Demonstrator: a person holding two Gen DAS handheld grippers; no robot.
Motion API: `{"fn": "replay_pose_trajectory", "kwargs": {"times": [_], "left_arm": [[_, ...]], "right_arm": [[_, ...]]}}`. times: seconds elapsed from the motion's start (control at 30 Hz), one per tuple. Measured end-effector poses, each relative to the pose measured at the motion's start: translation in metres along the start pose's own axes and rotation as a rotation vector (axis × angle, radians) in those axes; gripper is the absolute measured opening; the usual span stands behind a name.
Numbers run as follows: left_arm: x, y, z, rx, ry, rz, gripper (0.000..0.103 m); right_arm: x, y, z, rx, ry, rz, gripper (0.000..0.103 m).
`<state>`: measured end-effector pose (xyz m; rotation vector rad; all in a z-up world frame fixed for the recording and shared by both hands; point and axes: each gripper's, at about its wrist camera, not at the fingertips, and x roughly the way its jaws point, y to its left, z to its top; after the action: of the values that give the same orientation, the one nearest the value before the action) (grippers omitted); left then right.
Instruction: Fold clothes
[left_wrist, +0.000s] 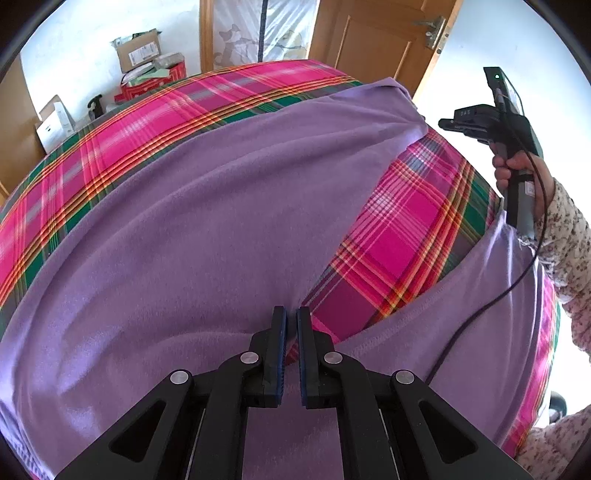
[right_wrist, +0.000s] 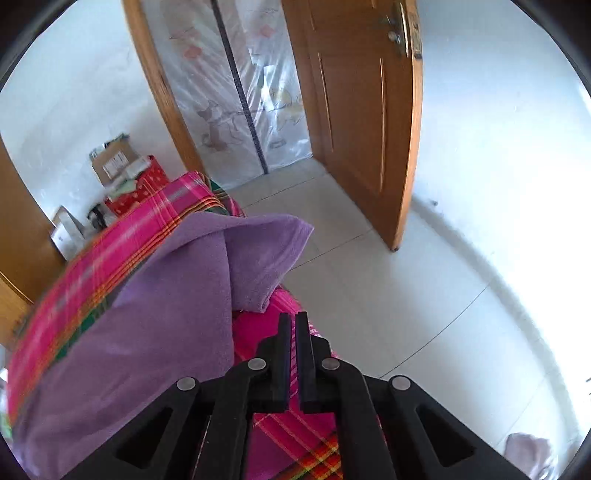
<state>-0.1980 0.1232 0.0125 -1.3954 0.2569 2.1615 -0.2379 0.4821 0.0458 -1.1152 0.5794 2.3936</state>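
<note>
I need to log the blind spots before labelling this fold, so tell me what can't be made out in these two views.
- Purple garment, left wrist view: its near hem is cut off by the bottom edge and hidden by the left gripper, so the garment type is unclear.
- Same view: whether the shut jaws pinch fabric is hidden.
- Right wrist view: the plaid bedcover is motion-blurred at left.
- Cardboard boxes: labels too small to read.

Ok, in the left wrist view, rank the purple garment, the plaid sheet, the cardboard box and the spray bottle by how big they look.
1. purple garment, though it lies nearest the camera, which inflates it
2. plaid sheet, partly covered by the garment, so its true size may well be larger
3. cardboard box
4. spray bottle
</note>
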Motion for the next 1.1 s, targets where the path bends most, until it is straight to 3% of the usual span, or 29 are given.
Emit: {"fn": "replay_pose_trajectory", "kwargs": {"times": [0.17,0.3,0.4,0.73,0.83,0.87,0.9,1.0,1.1], "left_arm": [[-0.008,-0.002,0.001,-0.001,-0.007,-0.031,0.006],[-0.019,-0.002,0.008,-0.009,-0.032,-0.048,0.006],[-0.021,-0.002,0.013,-0.033,-0.047,-0.042,0.011],[-0.004,0.003,0.024,-0.083,-0.031,-0.036,0.011],[0.000,0.002,0.026,-0.088,-0.018,-0.017,0.013],[0.000,0.003,0.026,-0.092,-0.016,-0.012,0.015],[0.001,0.003,0.026,-0.098,-0.015,-0.008,0.017],[0.004,0.005,0.028,-0.115,-0.013,-0.001,0.018],[0.009,0.006,0.030,-0.111,-0.003,0.001,0.018]], "right_arm": [[0.015,-0.012,0.008,0.048,0.026,0.112,0.006],[0.034,-0.023,0.019,0.133,0.075,0.194,0.021],[0.048,-0.024,0.025,0.138,0.084,0.208,0.032],[0.057,-0.018,0.029,0.149,0.104,0.326,0.036],[0.059,-0.012,0.028,0.116,0.109,0.293,0.036],[0.059,-0.011,0.028,0.110,0.107,0.287,0.032],[0.057,-0.011,0.028,0.098,0.098,0.263,0.021],[0.053,-0.011,0.028,0.077,0.074,0.239,0.008],[0.042,-0.013,0.036,0.073,0.013,0.196,0.006]]}}
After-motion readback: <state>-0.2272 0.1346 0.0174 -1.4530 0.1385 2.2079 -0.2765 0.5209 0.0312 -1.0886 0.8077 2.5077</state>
